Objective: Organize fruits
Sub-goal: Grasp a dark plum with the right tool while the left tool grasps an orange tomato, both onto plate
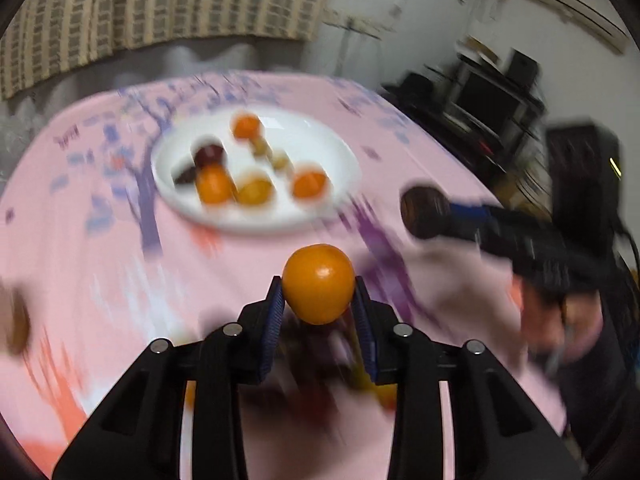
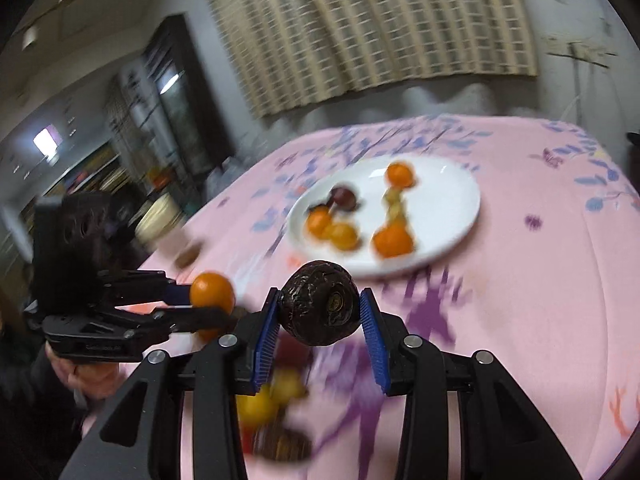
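Observation:
My left gripper is shut on an orange fruit, held above the pink tablecloth short of the white plate. It also shows in the right wrist view, at the left. My right gripper is shut on a dark wrinkled fruit, also seen at the right of the left wrist view. The plate holds several orange fruits, dark fruits and small yellowish ones.
Loose yellow and dark fruits lie blurred on the cloth below my right gripper. A brown fruit lies near the table's left edge. A patterned curtain hangs behind the table; shelves stand at the left.

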